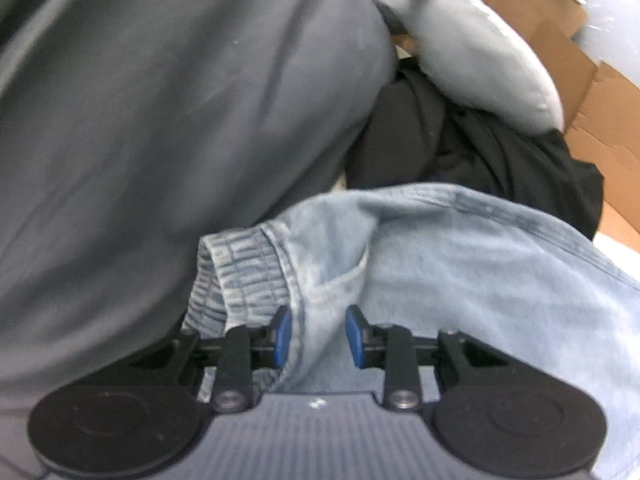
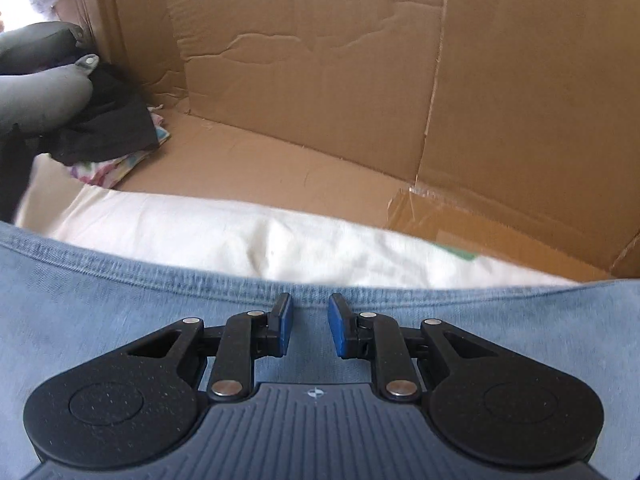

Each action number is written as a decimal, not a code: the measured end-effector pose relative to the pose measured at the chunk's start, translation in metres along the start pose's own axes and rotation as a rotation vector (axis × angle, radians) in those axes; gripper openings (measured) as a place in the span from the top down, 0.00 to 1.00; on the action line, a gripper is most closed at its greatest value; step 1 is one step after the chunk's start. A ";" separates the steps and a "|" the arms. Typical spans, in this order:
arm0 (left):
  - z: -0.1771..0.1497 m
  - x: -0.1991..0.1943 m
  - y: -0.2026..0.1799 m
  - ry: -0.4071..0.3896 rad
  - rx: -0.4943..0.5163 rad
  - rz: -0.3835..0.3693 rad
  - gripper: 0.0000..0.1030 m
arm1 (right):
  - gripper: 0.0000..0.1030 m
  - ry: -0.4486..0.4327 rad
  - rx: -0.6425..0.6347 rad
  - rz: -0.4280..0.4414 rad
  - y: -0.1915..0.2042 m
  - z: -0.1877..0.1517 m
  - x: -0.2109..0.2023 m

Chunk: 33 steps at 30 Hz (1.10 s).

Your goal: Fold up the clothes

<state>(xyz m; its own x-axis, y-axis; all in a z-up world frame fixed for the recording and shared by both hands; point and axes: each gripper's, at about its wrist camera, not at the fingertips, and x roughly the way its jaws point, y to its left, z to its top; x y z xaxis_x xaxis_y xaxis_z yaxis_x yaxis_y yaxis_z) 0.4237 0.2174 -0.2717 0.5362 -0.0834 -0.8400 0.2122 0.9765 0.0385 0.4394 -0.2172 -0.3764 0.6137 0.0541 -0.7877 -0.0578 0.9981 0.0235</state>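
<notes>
Left wrist view: the left gripper (image 1: 318, 334) hangs low over light-blue denim jeans (image 1: 460, 280), its blue-padded fingers (image 1: 283, 334) parted with a fold of denim lying in the gap; whether the pads press the cloth cannot be told. The jeans' gathered elastic waistband (image 1: 240, 276) sits at about 10 o'clock from the fingertips. A broad grey garment (image 1: 160, 120) fills the frame from 9 to 12 o'clock. A black garment (image 1: 460, 148) lies crumpled at 1 o'clock, with a pale grey padded piece (image 1: 480, 60) above it and brown cardboard (image 1: 592, 120) at 2 o'clock. No readable writing or brand shows in this blurred view.

Right wrist view: the right gripper (image 2: 310, 328) rests over the same jeans (image 2: 120, 320), jaws apart, pads straddling the denim just short of its stitched edge (image 2: 200, 278). Beyond the edge lies a cream cloth (image 2: 240, 236), then an opened cardboard box (image 2: 320, 60) from 11 to 3 o'clock. At 10 o'clock, black clothing (image 2: 108, 128) lies on a pastel-patterned fabric (image 2: 108, 170). The gripper body bears only a small compass-like mark (image 2: 315, 393); no lettering.
</notes>
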 end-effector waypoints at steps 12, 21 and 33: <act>0.020 0.063 0.014 0.029 -0.024 0.051 0.70 | 0.75 -0.041 0.039 0.056 0.026 0.010 -0.047; 0.029 0.051 0.014 0.016 0.028 0.054 0.73 | 0.75 0.063 0.005 0.122 0.058 -0.009 -0.016; -0.004 -0.016 0.019 -0.009 0.010 -0.068 0.73 | 0.76 0.036 -0.028 0.092 0.068 0.019 0.020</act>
<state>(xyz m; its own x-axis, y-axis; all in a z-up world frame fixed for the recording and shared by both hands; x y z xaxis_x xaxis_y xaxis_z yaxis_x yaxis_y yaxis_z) 0.4151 0.2379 -0.2596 0.5275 -0.1509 -0.8361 0.2560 0.9666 -0.0130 0.4627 -0.1472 -0.3791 0.5765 0.1435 -0.8044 -0.1350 0.9877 0.0795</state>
